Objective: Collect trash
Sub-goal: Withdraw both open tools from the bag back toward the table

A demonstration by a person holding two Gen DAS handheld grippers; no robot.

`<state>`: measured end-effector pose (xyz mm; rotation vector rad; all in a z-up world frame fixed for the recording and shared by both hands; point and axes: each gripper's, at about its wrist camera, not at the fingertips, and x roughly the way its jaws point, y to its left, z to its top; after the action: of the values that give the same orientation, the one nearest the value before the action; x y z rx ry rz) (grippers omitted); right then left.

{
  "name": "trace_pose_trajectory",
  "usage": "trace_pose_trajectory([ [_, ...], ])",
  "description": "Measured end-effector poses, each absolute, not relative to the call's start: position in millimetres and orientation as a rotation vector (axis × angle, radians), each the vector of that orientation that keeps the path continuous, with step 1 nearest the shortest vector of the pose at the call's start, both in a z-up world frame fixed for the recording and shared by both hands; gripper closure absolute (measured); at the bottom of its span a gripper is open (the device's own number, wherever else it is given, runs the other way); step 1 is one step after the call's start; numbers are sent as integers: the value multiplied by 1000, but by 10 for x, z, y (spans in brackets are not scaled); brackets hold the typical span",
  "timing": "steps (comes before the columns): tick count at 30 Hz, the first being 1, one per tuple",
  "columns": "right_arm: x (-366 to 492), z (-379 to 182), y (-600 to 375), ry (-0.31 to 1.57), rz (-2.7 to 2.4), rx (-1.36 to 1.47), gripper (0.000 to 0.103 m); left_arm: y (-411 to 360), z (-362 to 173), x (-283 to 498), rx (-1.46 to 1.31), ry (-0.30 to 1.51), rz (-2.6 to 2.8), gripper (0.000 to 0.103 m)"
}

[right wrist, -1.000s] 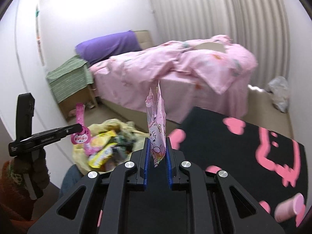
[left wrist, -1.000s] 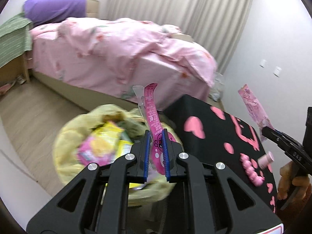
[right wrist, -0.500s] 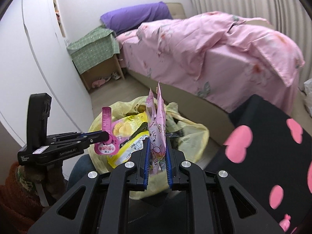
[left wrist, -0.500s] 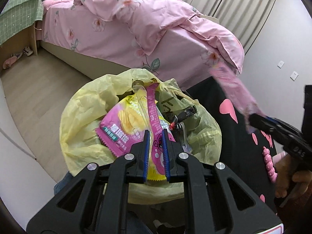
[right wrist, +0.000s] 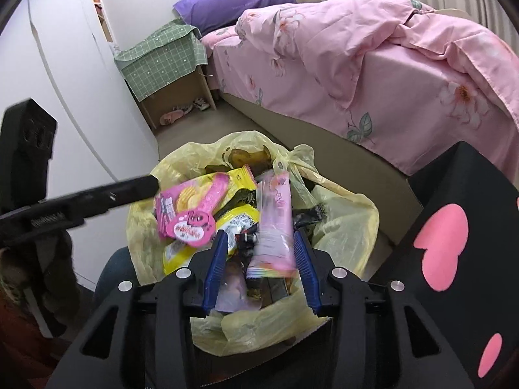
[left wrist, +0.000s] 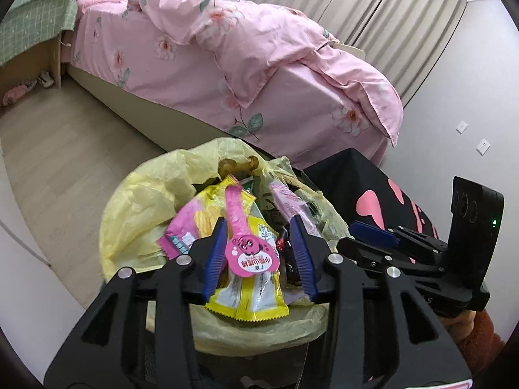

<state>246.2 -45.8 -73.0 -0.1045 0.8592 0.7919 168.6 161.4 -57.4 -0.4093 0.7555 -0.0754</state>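
A bin lined with a yellow bag [left wrist: 146, 201] [right wrist: 340, 223] is full of snack wrappers. My left gripper [left wrist: 258, 256] is open right above it; the pink spoon-shaped wrapper [left wrist: 241, 227] [right wrist: 198, 217] lies loose on the pile between its fingers. My right gripper [right wrist: 259, 264] is open above the same bin; the pale pink packet [right wrist: 275, 223] [left wrist: 288, 199] lies loose among the trash between its fingers. The right gripper [left wrist: 373, 231] shows at the right of the left wrist view, the left gripper's fingers [right wrist: 129, 191] at the left of the right wrist view.
A black table cover with pink hearts [left wrist: 373, 188] [right wrist: 454, 227] borders the bin on the right. A bed with pink bedding [left wrist: 243, 64] [right wrist: 389, 64] stands behind. A green-covered nightstand [right wrist: 165, 64] is at the bed's head. White cabinet doors [right wrist: 48, 64] are at left.
Both grippers moved in over the bin and opened. The pink spoon-shaped wrapper left the left gripper and the pale pink packet left the right gripper; both now lie in the bin.
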Motion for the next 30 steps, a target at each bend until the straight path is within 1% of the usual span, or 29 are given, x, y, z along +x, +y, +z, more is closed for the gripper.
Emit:
trace_pose_trajectory([
  [4,2316,-645,-561,835,772,-107,62,1555,-395,1501,-393,734,-32,59],
  [6,2157,-560,-698,812,748,-113,61,1474,-311,1380,-377,725,-24,53],
  [8,2001,-465,-830,785,721,-115,61,1321,-226,1220,-330,718,-13,43],
  [12,1497,-237,-1215,722,629,-95,59,1015,-78,880,-269,679,5,38],
  [14,1286,-175,-1368,704,606,-82,56,815,-4,693,-227,661,-12,32],
  [19,675,-105,-1763,665,515,-59,55,329,147,282,-85,613,-51,32],
  [23,391,-46,-1957,646,460,-27,55,45,186,80,-3,596,-57,32],
  [25,249,-35,-2047,643,444,13,55,-24,200,25,19,597,-41,32],
  [30,64,-47,-2111,639,418,9,55,-28,264,-93,24,598,3,32],
])
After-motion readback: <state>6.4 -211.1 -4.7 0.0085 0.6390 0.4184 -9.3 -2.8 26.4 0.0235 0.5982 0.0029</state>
